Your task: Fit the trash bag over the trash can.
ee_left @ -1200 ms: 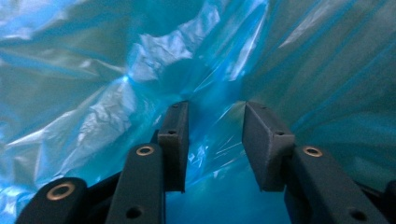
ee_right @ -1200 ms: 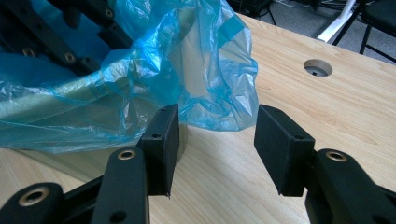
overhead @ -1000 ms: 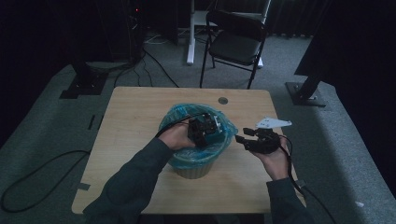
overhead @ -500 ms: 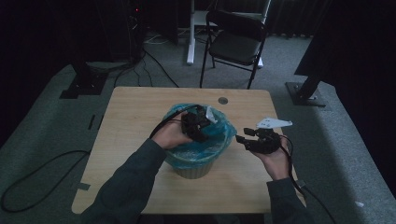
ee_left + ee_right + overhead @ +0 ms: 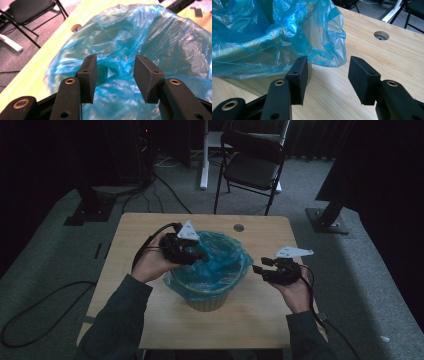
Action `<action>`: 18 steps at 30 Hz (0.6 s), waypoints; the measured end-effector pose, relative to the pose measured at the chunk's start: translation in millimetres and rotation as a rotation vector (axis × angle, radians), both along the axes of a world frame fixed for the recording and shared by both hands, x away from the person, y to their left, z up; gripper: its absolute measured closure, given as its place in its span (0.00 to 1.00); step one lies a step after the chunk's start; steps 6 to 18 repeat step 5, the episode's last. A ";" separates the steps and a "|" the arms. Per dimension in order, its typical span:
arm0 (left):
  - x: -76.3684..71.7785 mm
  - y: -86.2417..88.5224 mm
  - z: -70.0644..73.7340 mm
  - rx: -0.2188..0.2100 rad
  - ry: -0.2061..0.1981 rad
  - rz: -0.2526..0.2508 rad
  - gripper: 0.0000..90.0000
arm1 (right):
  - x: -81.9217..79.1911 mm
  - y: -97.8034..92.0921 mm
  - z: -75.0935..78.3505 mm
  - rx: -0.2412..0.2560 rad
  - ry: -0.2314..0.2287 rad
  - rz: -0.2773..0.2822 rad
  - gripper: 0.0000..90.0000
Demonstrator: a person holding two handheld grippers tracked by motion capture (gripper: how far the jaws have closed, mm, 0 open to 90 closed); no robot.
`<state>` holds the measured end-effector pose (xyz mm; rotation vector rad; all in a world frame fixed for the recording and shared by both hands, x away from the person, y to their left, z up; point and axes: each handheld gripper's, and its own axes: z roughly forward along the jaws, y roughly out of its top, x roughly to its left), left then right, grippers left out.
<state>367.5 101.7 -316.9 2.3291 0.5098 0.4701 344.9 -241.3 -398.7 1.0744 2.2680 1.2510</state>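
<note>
A beige bin (image 5: 205, 299) lined with a blue plastic bag (image 5: 222, 260) stands in the middle of the wooden table (image 5: 250, 320). My left gripper (image 5: 196, 255) hovers over the bin's left rim. Its jaws are open and nothing is between them. In the left gripper view it (image 5: 115, 61) looks down into the crumpled blue bag (image 5: 150, 37). My right gripper (image 5: 258, 268) is held just right of the bin, above the table, also open and empty. In the right gripper view it (image 5: 328, 62) points at the bag's overhanging edge (image 5: 317, 37) and the bin wall (image 5: 309, 71).
A round cable hole (image 5: 239, 227) sits in the table behind the bin. A black folding chair (image 5: 250, 167) stands beyond the table's far edge. Cables (image 5: 30, 320) lie on the grey carpet at the left. Bare table (image 5: 387, 62) lies right of the bin.
My left gripper has moved from above the bin's middle toward its left rim, rising a little. The right gripper has stayed beside the bin.
</note>
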 end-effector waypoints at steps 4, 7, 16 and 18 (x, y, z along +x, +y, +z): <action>-0.3 6.8 1.2 -0.020 -0.003 0.016 0.60 | 0.2 0.3 0.1 0.001 0.001 0.001 0.55; -0.3 10.4 1.4 -0.020 -0.005 0.021 0.60 | 0.2 0.3 0.1 0.001 0.001 0.001 0.55; -0.3 10.4 1.4 -0.020 -0.005 0.021 0.60 | 0.2 0.3 0.1 0.001 0.001 0.001 0.55; -0.3 10.4 1.4 -0.020 -0.005 0.021 0.60 | 0.2 0.3 0.1 0.001 0.001 0.001 0.55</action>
